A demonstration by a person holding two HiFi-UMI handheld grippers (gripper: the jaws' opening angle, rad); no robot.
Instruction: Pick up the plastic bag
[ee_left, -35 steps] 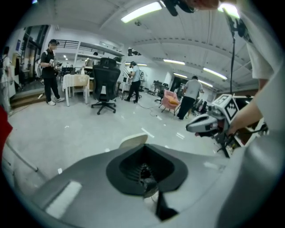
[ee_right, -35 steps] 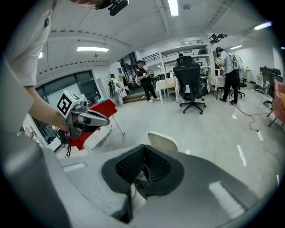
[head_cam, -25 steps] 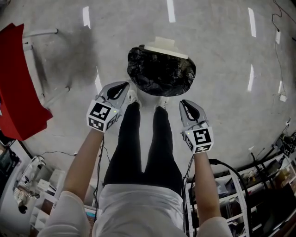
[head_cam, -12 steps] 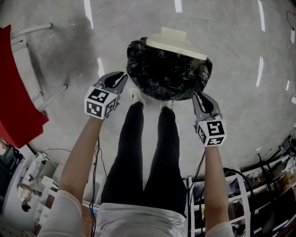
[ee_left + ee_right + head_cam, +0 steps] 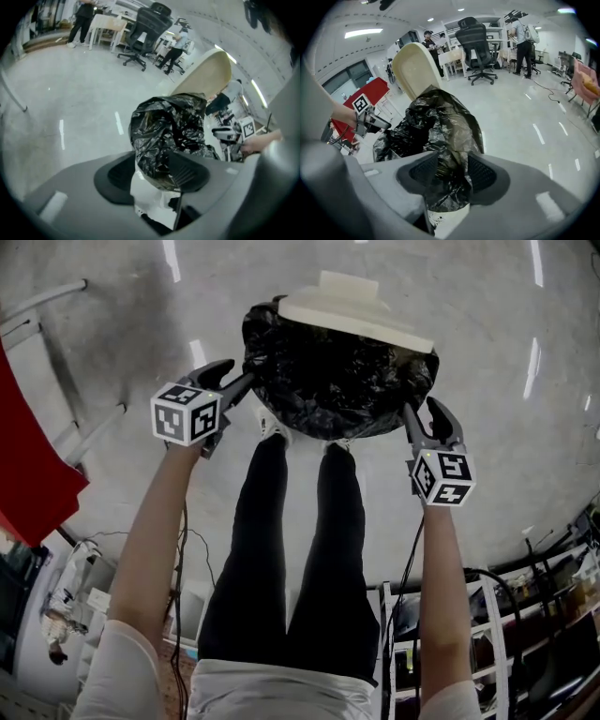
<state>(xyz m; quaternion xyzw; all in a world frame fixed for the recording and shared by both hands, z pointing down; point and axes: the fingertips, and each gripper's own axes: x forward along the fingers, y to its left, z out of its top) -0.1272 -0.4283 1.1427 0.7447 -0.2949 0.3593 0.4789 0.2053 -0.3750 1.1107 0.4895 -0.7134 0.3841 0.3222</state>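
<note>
Where the black plastic bag (image 5: 333, 381) is folded over the mouth of a bin, each gripper has reached one side of its rim. The bag lies between the two grippers, just ahead of their tips. The left gripper (image 5: 232, 381) has just been opening its jaws. In the left gripper view they stand wide, with a crumpled fold of the film hanging in the gap and clear space beside it. The right gripper (image 5: 427, 418) has also just been opening. Its pads stand apart with a bunch of film between them, not clamped.

Below the film, close under both pairs of jaws, the bin's white wall (image 5: 150, 197) shows. Dark marks on it in the right gripper view are too blurred to read. The bin's cream lid (image 5: 352, 307) stands raised on the far side of the bag from the grippers. From the head view the bag's inside is only dark wrinkled film, so its contents cannot be made out, and the bin's body is hidden beneath it.

Each gripper's cube carries black-and-white square markers. A red object (image 5: 28, 474) is cut off outward of the left gripper. Far beyond the right gripper's jaws stands an office chair (image 5: 476, 42).
</note>
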